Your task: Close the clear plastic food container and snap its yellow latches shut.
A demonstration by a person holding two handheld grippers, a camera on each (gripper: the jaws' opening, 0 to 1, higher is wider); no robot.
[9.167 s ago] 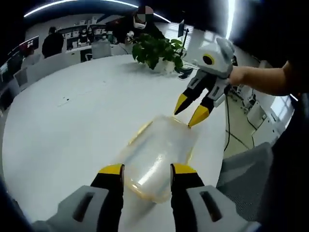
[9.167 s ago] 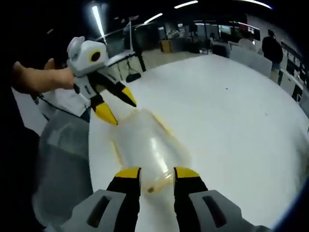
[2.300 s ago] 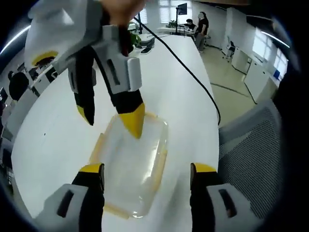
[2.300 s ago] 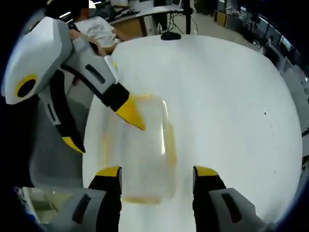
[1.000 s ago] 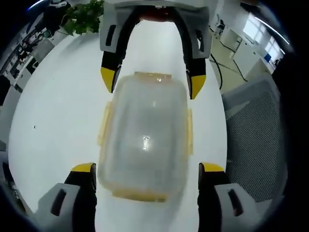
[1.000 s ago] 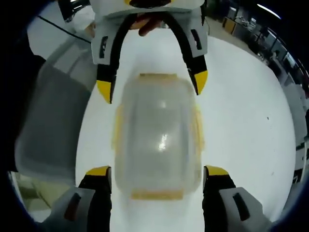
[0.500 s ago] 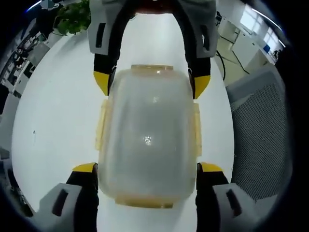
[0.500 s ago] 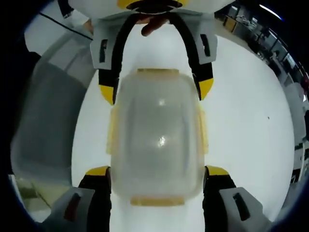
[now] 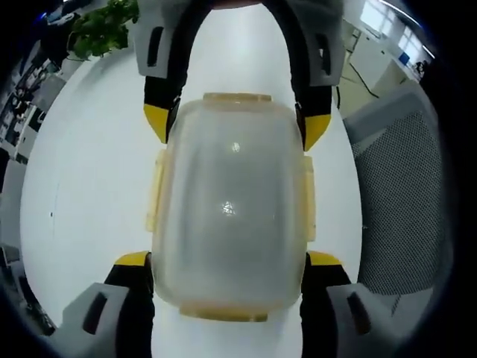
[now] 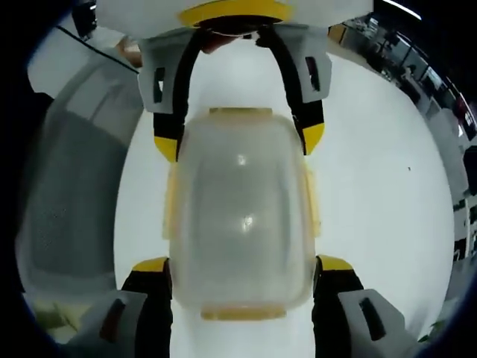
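Here, the scene in labelled lines:

Container: a clear plastic food container (image 9: 231, 216), rounded-rectangular with a cloudy, glossy lid that catches ceiling-light glints, sits on the white table (image 9: 82, 171).
Latches: translucent yellow latches (image 9: 156, 190) run along its long sides and short ends; in the right gripper view the container (image 10: 242, 216) shows the same yellow tabs (image 10: 308, 198) lying against its walls.
Left gripper: the left gripper (image 9: 227, 261) straddles the near end, its yellow-tipped black jaws spread wide and pressed against both long sides.
Right gripper: the right gripper (image 10: 242, 265) brackets the opposite end the same way, jaws wide apart and flanking the container walls; in the left gripper view it (image 9: 235, 123) reaches in from the top.
Surroundings: a grey mesh chair (image 9: 402, 186) stands beside the table, and a leafy green plant (image 9: 100, 26) sits at the far edge.
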